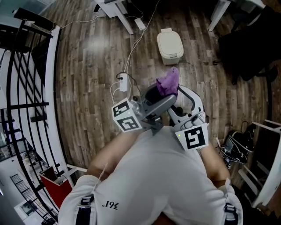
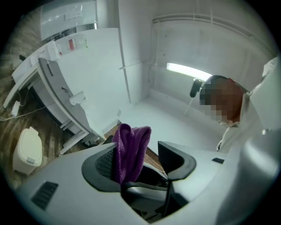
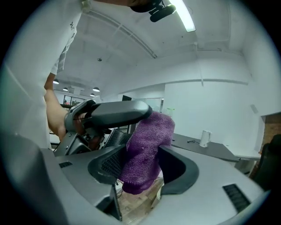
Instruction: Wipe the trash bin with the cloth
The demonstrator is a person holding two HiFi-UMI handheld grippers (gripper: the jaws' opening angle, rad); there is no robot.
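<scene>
A purple cloth (image 1: 169,81) is held up in front of the person's chest, where both grippers meet. In the right gripper view the cloth (image 3: 147,147) fills the gap of my right gripper (image 3: 142,160), whose pads press on it. My left gripper (image 2: 140,154) stands open: the cloth (image 2: 131,149) leans on its left pad, and the right pad is apart from it. One left jaw (image 3: 116,113) crosses above the cloth. The cream trash bin (image 1: 170,45) with its lid down stands on the wood floor beyond the grippers, also low at the left as the bin (image 2: 27,149).
A white power strip (image 1: 124,82) with cables lies on the floor left of the cloth. White desk legs (image 1: 120,13) stand at the back. A black railing (image 1: 26,88) runs along the left, a red box (image 1: 55,184) below it. Dark furniture (image 1: 246,44) fills the right.
</scene>
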